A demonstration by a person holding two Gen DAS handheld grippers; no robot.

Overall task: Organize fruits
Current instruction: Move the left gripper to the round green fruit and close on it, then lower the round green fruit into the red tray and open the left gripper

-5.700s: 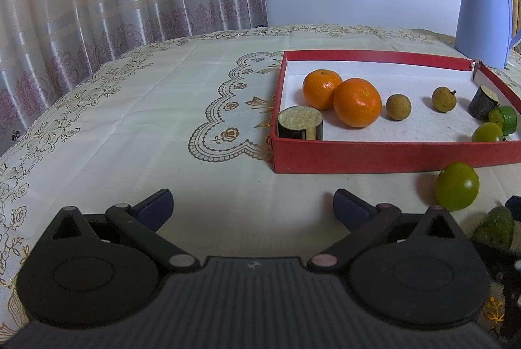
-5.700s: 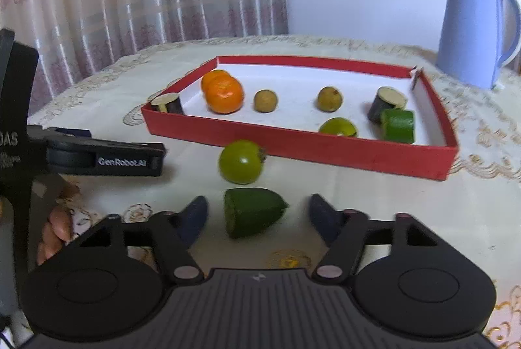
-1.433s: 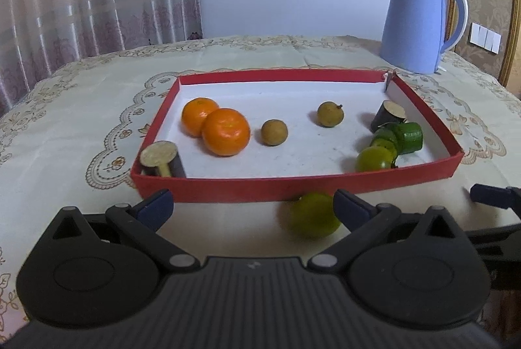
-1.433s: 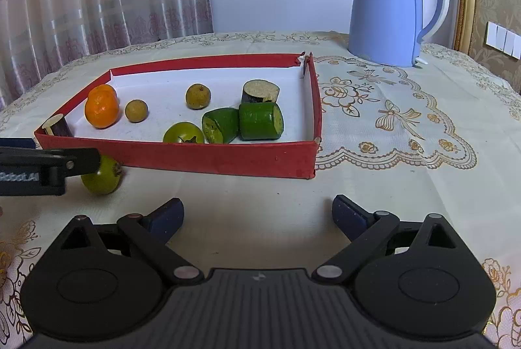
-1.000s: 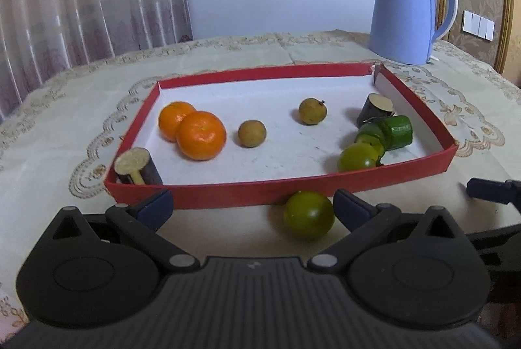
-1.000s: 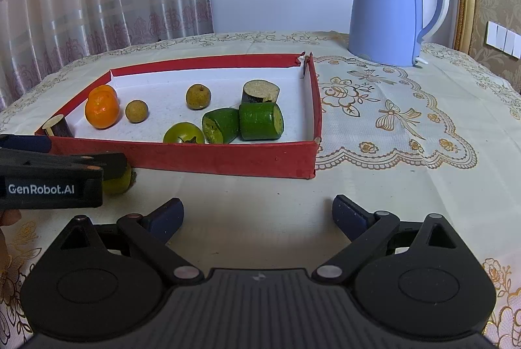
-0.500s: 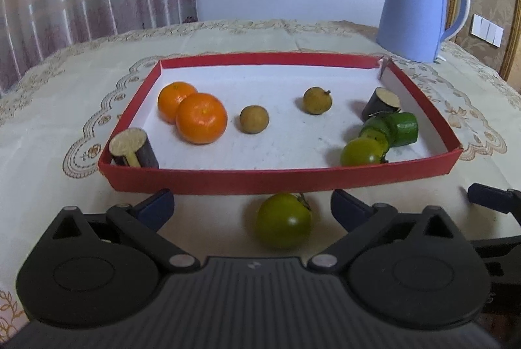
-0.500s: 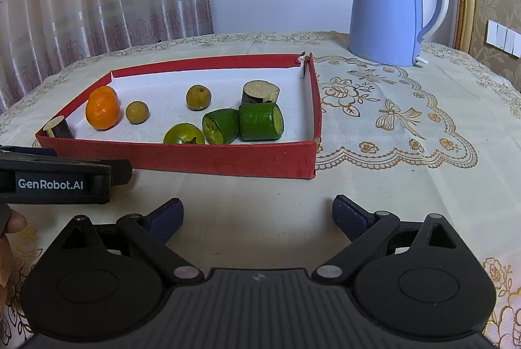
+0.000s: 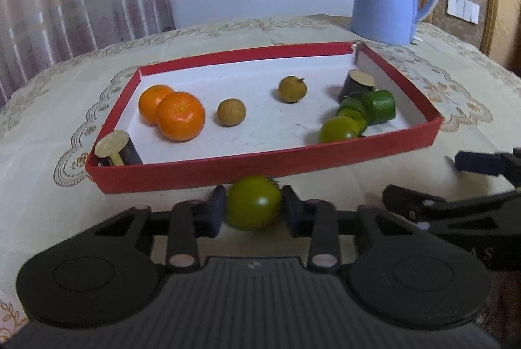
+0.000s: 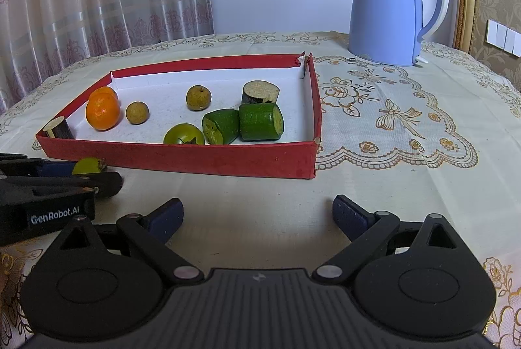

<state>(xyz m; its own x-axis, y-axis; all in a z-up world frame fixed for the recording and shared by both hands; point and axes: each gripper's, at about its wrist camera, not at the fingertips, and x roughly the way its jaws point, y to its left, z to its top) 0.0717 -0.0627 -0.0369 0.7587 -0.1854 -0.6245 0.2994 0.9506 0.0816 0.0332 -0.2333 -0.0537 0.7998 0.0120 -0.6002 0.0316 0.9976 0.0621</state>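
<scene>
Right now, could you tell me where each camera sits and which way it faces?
Left wrist: on the left gripper, low over the table, facing the red tray near wall; its fingers flank a green tomato; the right gripper shows at right.
Right wrist: on the right gripper, behind the tray's right corner, facing the tray and the blue kettle; its fingers are spread on nothing.
Shared: tray, kettle, oranges, green tomato.
</scene>
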